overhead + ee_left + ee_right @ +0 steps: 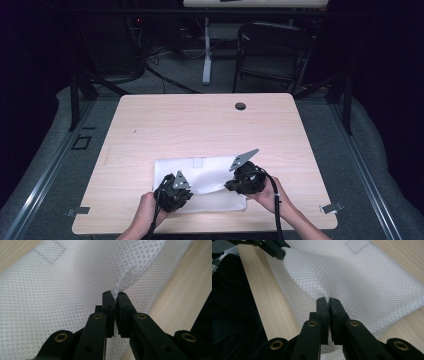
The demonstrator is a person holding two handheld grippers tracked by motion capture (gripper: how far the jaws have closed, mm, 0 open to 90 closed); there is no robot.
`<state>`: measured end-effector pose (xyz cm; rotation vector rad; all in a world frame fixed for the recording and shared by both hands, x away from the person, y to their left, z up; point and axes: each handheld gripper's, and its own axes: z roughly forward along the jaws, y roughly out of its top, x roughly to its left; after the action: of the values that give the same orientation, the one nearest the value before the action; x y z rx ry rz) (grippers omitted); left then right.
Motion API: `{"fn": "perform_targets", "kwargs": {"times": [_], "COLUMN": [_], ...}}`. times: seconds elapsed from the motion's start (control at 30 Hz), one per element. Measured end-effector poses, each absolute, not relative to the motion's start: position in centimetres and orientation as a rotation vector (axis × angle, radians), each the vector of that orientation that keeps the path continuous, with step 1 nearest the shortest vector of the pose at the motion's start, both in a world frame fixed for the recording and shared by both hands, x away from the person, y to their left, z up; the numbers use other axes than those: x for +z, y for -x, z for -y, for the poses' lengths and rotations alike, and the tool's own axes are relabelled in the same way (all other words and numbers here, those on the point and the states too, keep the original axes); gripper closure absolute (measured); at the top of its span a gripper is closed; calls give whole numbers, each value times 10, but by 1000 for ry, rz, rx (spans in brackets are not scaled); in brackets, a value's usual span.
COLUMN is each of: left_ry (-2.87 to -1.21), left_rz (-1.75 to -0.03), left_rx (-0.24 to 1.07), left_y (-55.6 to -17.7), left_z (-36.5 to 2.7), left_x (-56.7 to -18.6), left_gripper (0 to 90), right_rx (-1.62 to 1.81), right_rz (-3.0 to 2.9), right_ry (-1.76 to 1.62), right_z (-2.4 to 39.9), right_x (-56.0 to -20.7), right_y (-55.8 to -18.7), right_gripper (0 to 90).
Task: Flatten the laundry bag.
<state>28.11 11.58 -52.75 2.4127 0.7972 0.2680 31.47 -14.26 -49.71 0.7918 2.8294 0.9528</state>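
White mesh cloth (200,182) lies lower centre of frame on table (210,125). Left gripper (187,194) pinches near edge; right gripper (229,186) likewise clamped on it (edge lifted). Grasp done; fold likely remains.

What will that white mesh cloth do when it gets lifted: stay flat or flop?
Probably flop: the mesh cloth already puckers into a soft fold where the left hand-held gripper pinches it, and bulges up by the right hand-held gripper. It looks light, being full of small holes. It seems unlikely to slip, since both pairs of jaws are shut tight on its edge.
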Motion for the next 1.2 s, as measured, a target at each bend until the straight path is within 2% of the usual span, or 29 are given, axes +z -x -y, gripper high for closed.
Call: {"fn": "perform_targets", "kwargs": {"times": [0.37,0.6,0.77,0.87,1.1,1.2], "left_ry": [-2395,-2379,-2368,-2348,-2303,-2292], "left_rz": [-810,-843,-859,-876,-918,-932], "left_rx": [264,263,261,263,273,270], "left_y": [-286,-293,-302,-307,-316,-321], "left_z": [-118,-123,-122,-125,-130,-131], "left_x": [-515,-510,-505,-500,-488,-484], "left_gripper": [877,877,877,877,877,877], "right_rx": [962,981,985,1013,1017,1009], "right_rz": [-2827,-2810,-2794,-2780,-2794,-2801], "right_ry": [-802,-792,-809,-784,-711,-706], "right_z": [150,160,167,170,164,162], "right_x": [-497,-491,-488,-484,-481,-484], "right_y": [-312,-307,-304,-302,-294,-293], "right_gripper": [830,688,618,629,752,776]}}
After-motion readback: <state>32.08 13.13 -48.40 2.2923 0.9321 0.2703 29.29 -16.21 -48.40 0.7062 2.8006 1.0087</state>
